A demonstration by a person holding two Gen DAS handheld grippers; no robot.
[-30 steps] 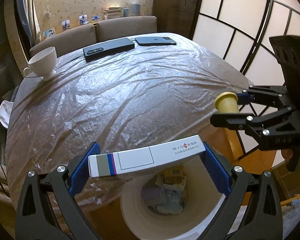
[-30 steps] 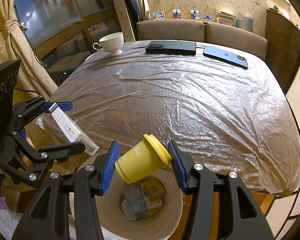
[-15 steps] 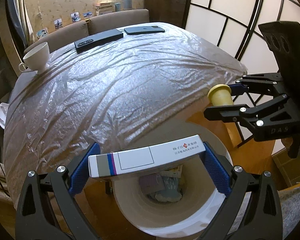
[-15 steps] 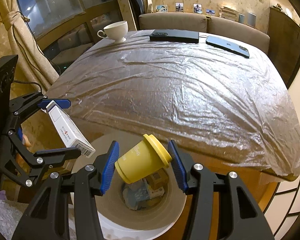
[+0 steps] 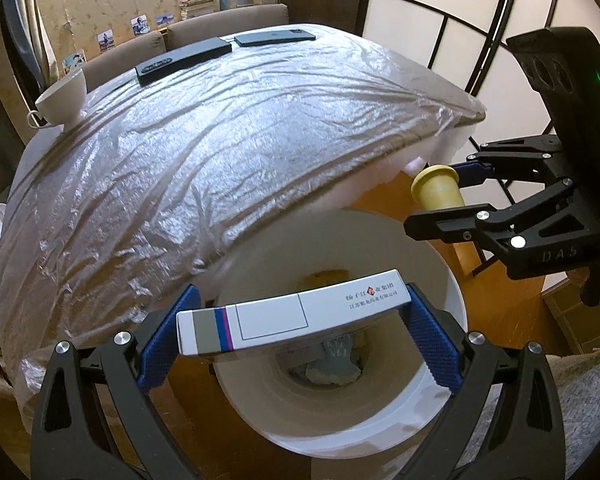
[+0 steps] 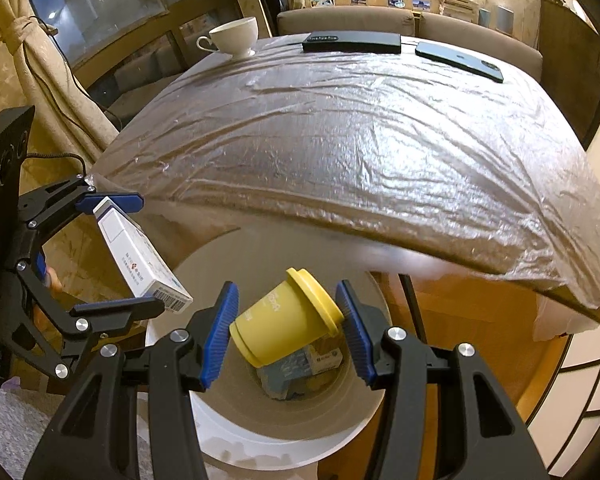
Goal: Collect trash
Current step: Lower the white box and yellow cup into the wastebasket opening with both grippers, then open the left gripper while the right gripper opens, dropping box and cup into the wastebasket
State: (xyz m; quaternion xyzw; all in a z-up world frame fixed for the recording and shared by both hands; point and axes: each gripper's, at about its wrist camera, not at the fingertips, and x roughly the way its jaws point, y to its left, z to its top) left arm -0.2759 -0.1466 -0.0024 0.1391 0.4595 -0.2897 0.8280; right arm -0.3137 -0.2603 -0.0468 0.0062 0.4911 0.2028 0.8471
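yellow cup [image 6: 286, 318] between right tool [image 6: 288, 330] pads (gripped)

Both wrist cams overlook bin [image 5: 440, 408].

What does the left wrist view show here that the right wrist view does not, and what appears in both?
Only the left wrist view shows the white carton's long printed face, clamped end to end in the left gripper, and the paper screen panels behind the table.

Only the right wrist view shows the carton's barcode end, the yellow cup's lettering and lid, the dark window and the curtain.

Both show the white bin with trash inside below both grippers, the plastic-covered table, the teacup, two dark phones and the right gripper clamping the cup.
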